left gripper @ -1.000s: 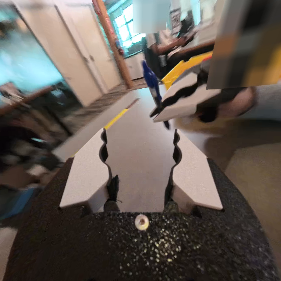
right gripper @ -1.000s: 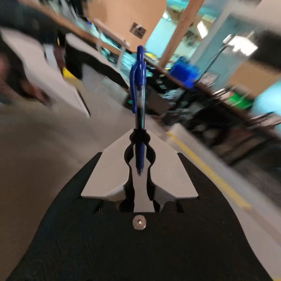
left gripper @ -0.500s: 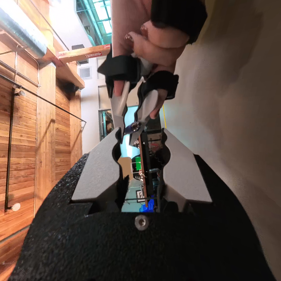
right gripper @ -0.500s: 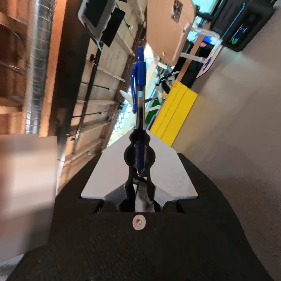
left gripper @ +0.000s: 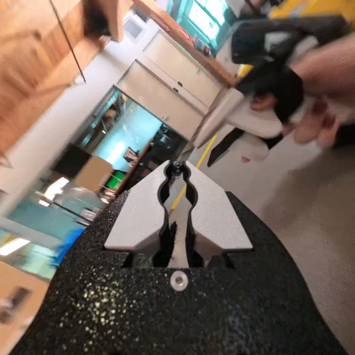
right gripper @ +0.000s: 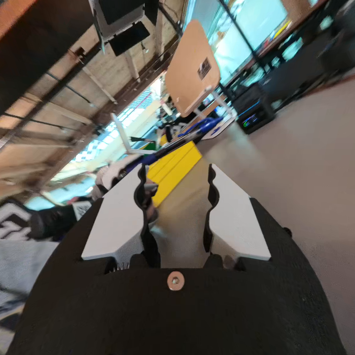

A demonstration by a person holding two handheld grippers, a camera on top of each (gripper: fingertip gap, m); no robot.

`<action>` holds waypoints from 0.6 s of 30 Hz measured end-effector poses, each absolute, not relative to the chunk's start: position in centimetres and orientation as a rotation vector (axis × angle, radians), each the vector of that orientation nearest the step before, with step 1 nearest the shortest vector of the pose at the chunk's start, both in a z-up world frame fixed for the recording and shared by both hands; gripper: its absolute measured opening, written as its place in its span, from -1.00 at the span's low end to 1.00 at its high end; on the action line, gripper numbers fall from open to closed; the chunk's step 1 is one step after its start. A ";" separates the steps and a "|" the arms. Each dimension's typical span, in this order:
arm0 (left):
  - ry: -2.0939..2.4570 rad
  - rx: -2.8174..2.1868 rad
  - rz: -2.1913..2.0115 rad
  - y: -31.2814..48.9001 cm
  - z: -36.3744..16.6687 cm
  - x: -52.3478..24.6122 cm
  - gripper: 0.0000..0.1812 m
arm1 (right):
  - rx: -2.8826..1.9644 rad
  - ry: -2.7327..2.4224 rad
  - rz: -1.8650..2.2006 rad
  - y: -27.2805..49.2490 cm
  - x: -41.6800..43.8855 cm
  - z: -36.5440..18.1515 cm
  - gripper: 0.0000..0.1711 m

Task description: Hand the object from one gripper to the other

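Note:
My left gripper (left gripper: 177, 166) is shut on the blue pen (left gripper: 177, 169), which I see end-on, pinched at the very tips of the grey fingers. In the right wrist view the same pen (right gripper: 194, 130) sticks out up and to the right from the left gripper's blurred fingers (right gripper: 117, 172). My right gripper (right gripper: 176, 169) is open and empty, just behind and to the right of the pen. In the left wrist view the right gripper (left gripper: 209, 149) hangs open at the upper right, held by a person's hand (left gripper: 326, 73), clear of the pen.
A yellow bin (right gripper: 172, 165) stands beyond the right gripper's fingers on the grey table (right gripper: 288, 182). A yellow line (left gripper: 206, 149) runs along the table's far edge. Cluttered shelves and a brown board (right gripper: 192, 67) fill the background. Both views are tilted and blurred.
The pen has passed from the right gripper to the left. The left jaws shut on it; the right jaws opened and drew back to the right.

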State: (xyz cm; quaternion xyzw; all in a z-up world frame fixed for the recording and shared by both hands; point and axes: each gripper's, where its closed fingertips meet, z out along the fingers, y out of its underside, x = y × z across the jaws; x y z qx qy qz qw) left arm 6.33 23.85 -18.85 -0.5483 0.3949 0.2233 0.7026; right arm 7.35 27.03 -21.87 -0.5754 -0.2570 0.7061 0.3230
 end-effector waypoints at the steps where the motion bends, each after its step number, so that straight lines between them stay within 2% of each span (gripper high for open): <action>1: 0.794 -1.258 0.365 23.9 -18.3 5.5 -0.90 | -1.461 -0.683 1.764 27.5 7.5 -21.6 -0.22; 5: 0.562 -1.353 -0.141 23.8 -17.4 3.7 -0.91 | -1.304 -0.778 1.281 28.8 8.0 -21.1 -0.09; 9: 0.472 -1.466 -0.471 24.2 -18.8 3.4 -0.91 | -1.117 -1.028 0.715 28.2 7.7 -21.7 -0.04; 11: 0.447 -1.471 -0.605 24.0 -19.0 3.6 -0.91 | -1.017 -1.165 0.448 27.6 7.1 -22.7 -0.12; 14: 0.412 -1.449 -0.892 23.2 -18.6 4.5 -0.91 | -0.879 -1.247 0.111 27.4 6.6 -23.4 -0.40; 18: 0.338 -1.416 -1.143 22.9 -18.5 4.5 -0.91 | -0.759 -1.244 -0.093 27.1 6.7 -22.5 -0.69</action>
